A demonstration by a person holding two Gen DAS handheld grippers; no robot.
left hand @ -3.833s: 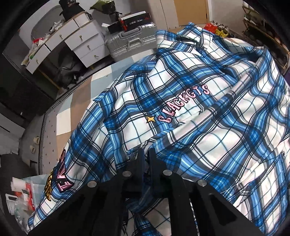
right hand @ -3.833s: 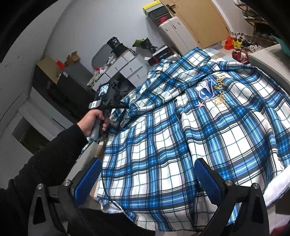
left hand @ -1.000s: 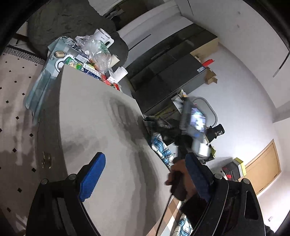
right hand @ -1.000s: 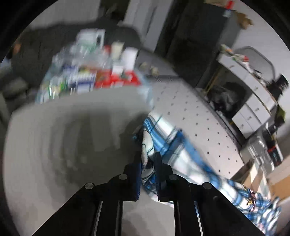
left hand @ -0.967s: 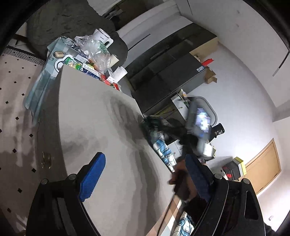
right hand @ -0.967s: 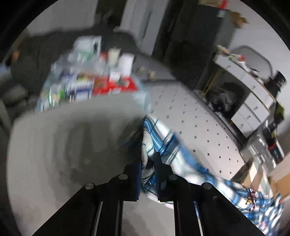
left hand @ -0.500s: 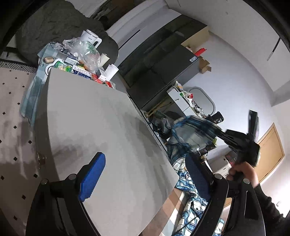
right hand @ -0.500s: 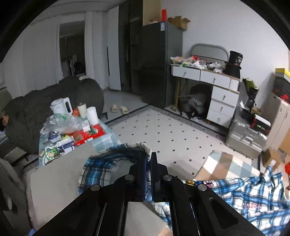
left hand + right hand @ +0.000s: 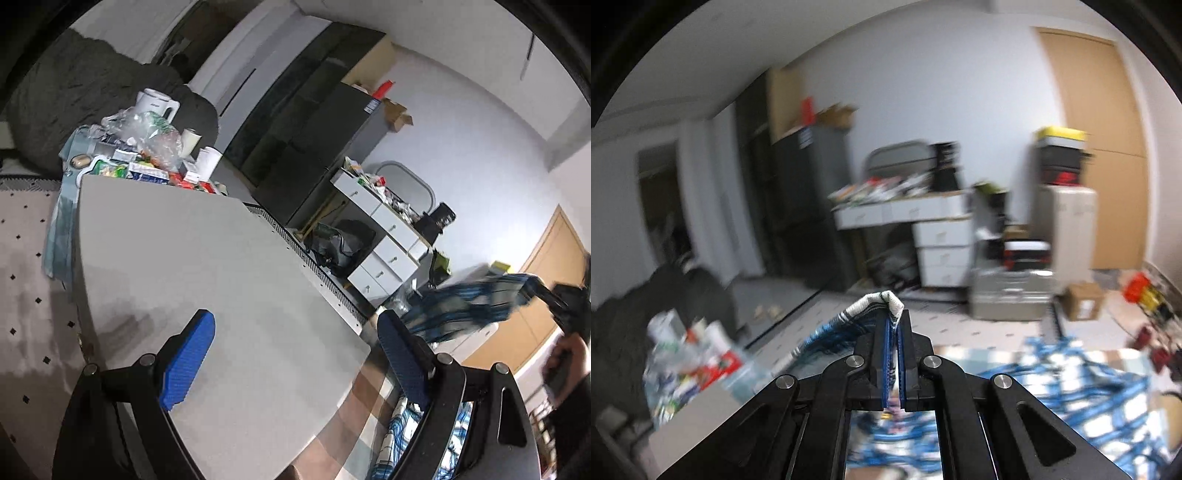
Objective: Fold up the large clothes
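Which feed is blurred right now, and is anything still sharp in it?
Right wrist view: the room and the plaid shirt smear with motion blur; only the right tongs, shut on a fold of shirt, stay sharp. Left wrist view: mostly crisp, the grey table and open left tongs clear, fisheye bending the walls; only the lifted shirt at the right edge is smeared.

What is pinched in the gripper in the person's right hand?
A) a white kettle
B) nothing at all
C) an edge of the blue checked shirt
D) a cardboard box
C: in the right wrist view the right gripper is shut on a fold of the blue checked shirt, whose white edge sticks out above its tips.
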